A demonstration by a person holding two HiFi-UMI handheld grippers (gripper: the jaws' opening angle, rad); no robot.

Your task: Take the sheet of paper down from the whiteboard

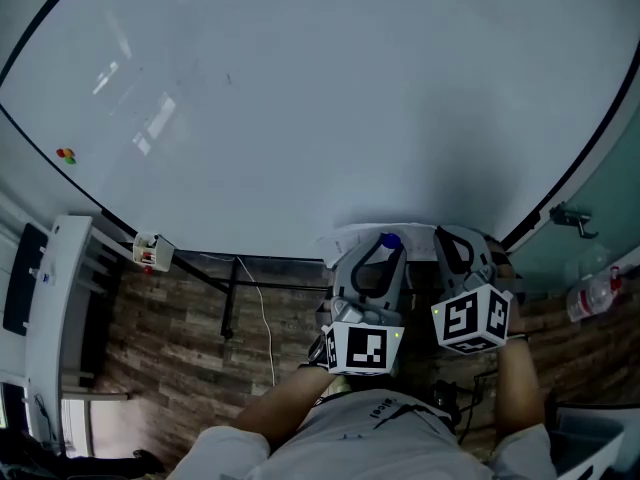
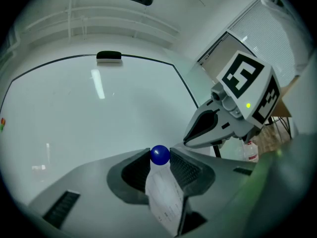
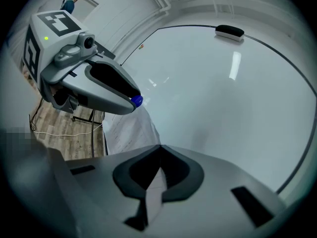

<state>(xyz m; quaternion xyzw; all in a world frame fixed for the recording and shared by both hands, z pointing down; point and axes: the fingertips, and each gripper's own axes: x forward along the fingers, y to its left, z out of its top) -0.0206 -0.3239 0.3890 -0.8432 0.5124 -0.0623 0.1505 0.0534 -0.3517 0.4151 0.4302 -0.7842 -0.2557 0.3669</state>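
Observation:
The white printed sheet of paper (image 3: 128, 131) hangs off the whiteboard (image 1: 300, 98), between my two grippers low in the head view. My left gripper (image 2: 159, 157) is shut on a round blue magnet (image 2: 159, 154), and the sheet (image 2: 166, 202) trails down from between its pads. My right gripper (image 3: 158, 170) is shut on another edge of the sheet, a thin strip pinched in its jaws. In the right gripper view the left gripper (image 3: 130, 99) shows at upper left with the magnet (image 3: 136, 101) at its tip. Both grippers (image 1: 385, 243) (image 1: 455, 236) are side by side below the board.
A black eraser (image 2: 109, 57) sits at the board's far edge. Small coloured magnets (image 1: 66, 154) stick at the board's left. A marker box (image 1: 150, 251), a white cable (image 1: 262, 308) over wood flooring and a plastic bottle (image 1: 590, 293) lie around the stand.

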